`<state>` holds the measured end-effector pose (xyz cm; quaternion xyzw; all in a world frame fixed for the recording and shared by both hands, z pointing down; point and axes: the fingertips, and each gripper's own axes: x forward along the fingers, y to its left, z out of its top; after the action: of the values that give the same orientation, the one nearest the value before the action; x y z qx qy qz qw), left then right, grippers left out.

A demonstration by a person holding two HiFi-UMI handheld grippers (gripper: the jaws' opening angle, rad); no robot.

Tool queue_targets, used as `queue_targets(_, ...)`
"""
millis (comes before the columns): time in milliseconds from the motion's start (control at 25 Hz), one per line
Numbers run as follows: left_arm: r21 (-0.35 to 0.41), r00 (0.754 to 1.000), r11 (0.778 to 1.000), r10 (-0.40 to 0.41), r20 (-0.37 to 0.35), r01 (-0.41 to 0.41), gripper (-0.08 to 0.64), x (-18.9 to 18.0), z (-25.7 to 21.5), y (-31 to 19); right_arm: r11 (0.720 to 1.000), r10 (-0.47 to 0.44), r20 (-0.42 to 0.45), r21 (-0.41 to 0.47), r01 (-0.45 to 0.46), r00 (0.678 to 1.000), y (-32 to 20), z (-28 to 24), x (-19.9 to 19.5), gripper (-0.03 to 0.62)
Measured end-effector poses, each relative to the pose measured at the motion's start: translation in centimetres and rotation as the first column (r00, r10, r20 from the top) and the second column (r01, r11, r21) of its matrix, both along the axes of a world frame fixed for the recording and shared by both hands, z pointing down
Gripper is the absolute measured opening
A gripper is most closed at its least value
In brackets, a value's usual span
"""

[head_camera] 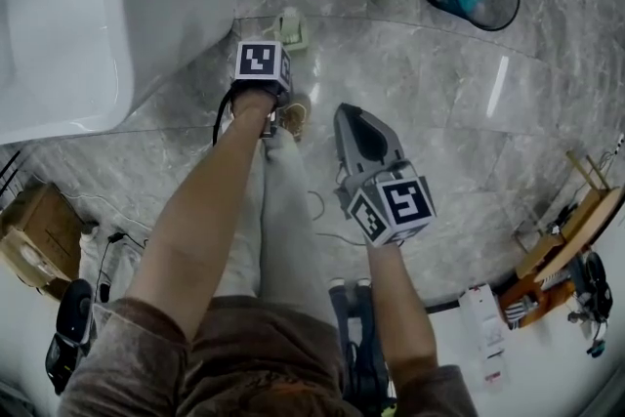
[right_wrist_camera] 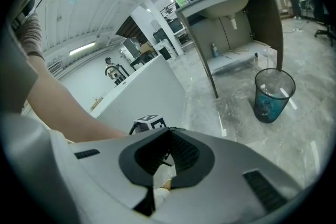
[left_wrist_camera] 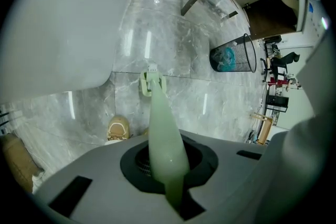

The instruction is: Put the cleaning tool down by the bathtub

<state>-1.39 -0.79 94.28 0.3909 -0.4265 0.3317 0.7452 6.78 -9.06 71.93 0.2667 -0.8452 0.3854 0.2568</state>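
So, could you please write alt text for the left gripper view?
The left gripper is shut on the handle of a pale green brush, whose head points down at the marble floor beside the white bathtub. A mesh bin stands farther off to the right.

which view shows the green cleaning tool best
The left gripper view: the cleaning tool runs full length from the shut jaws to its head, low beside the bathtub. The head view shows only its small head near the tub. The right gripper view does not show it.
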Motion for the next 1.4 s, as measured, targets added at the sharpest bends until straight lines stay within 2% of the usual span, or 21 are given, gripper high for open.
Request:
queue_targets(360,-0.005,1.000,1.000,-0.001,-0.017,0.001,0.023,0.5,-0.9,0.0,1.000,0.001,0.013,-0.003,-0.001,1.000,0.1,-0.6,-0.2,0.000)
queue_targets(600,0.029,0.997,0.999,-0.013,-0.075,0.015,0.126,1.9,-1.8,-0.6,1.000,0.000,0.019,0.006,0.000,1.000,0.1,-1.2,-0.3,0.000)
queue_targets(760,0.044,0.996,0.999,-0.024,-0.083,0.027,0.160,2.2,-2.3,-0.5,1.000,-0.001,0.017,0.005,0.001,1.000,0.1,-1.5,-0.2,0.000)
queue_targets(1080,0.075,0.998,0.997,-0.027,-0.058,0.032,0.181,1.4,-4.6,-0.6,1.000,-0.007,0.011,0.007,0.007,1.000,0.5,-2.5,-0.3,0.000)
queue_targets(1400,0.120,1.000,0.993,-0.004,-0.005,0.005,0.188,-0.7,-10.2,-0.6,1.000,0.005,0.029,0.023,-0.006,1.000,1.1,-7.1,-1.3,0.000)
